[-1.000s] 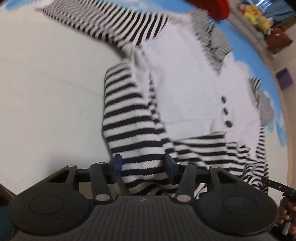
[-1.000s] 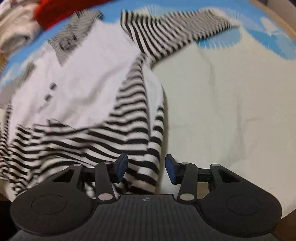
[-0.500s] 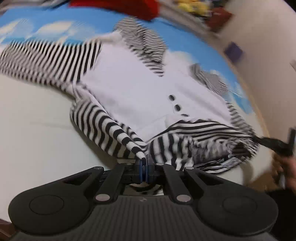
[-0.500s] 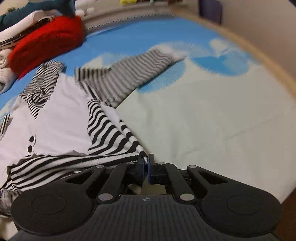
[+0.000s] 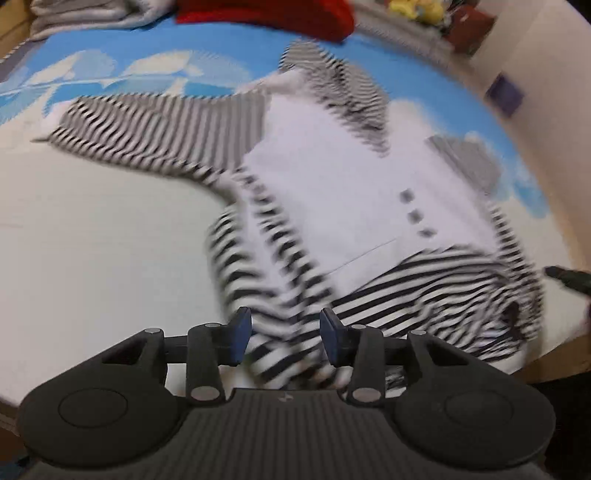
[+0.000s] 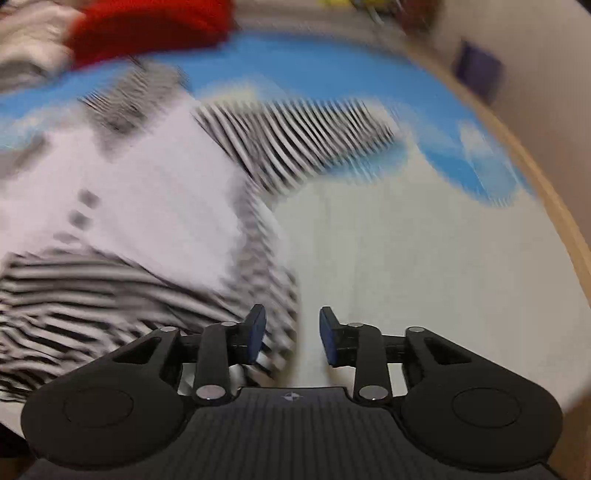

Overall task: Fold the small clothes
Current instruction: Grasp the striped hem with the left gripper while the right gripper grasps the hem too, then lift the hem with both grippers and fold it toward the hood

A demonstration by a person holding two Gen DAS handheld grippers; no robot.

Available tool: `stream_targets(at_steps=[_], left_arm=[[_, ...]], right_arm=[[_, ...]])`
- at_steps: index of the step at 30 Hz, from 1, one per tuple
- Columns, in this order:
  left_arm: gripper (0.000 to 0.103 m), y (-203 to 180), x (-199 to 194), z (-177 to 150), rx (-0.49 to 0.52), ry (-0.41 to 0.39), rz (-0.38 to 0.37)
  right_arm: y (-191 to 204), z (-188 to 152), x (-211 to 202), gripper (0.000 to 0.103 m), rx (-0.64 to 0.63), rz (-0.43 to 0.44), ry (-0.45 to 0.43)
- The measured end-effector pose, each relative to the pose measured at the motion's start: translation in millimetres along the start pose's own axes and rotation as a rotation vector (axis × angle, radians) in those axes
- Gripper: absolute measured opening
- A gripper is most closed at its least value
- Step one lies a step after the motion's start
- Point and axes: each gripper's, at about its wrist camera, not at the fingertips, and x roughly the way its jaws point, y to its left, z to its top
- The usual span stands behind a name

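A small garment (image 5: 332, 192) with a white body, black-and-white striped sleeves and dark buttons lies spread on the mat; it also shows in the right wrist view (image 6: 155, 199). Its striped lower part is bunched toward me. My left gripper (image 5: 285, 341) is open, and striped cloth lies between its fingers. My right gripper (image 6: 291, 336) is open beside the garment's near right edge, with striped cloth by its left finger. Both views are blurred.
The mat (image 5: 92, 258) is pale with a blue cloud print at the back. A red cloth (image 5: 266, 14) and grey clothes (image 5: 92, 14) lie at the far edge. A wooden rim (image 6: 546, 192) runs along the right. A purple box (image 6: 478, 70) stands by the wall.
Both grippers were shut on the garment's striped hem half a second ago and have now opened, letting the cloth go. Both cameras are moving.
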Motion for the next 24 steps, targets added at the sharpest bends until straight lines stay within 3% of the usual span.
stream_targets(at_steps=[2,5,9,10,12,13,14,16,21,24], left_arm=[[0.047,-13,9,2,0.026,0.024,-0.042],[0.054,-39,25,2,0.098,0.067,-0.07],[0.061,-74,52,-4,0.201,0.133,-0.047],[0.061,-79,59,-7,0.223,0.157,-0.029],[0.051,-86,71,-16,0.267,0.204,0.019],[0.028,-89,75,-20,0.293,0.231,0.032],[0.018,-90,80,-24,0.311,0.266,0.033],[0.015,-91,79,-34,0.375,0.302,0.047],[0.014,-87,77,-58,0.497,0.379,0.04],[0.019,-84,63,-54,0.481,0.338,-0.031]], right_arm=[[12,-2,-5,0.053,-0.051,0.124,-0.028],[42,-11,6,0.054,-0.186,0.248,0.031],[79,-25,18,0.057,-0.373,0.233,0.103],[85,-26,24,0.053,-0.404,0.222,0.119],[94,-32,28,0.024,-0.454,0.199,0.155],[95,-33,28,0.012,-0.457,0.193,0.169],[93,-35,26,0.012,-0.437,0.214,0.178],[88,-36,19,0.01,-0.42,0.294,0.189],[78,-61,8,0.01,-0.464,0.409,0.324],[64,-61,5,0.01,-0.406,0.401,0.323]])
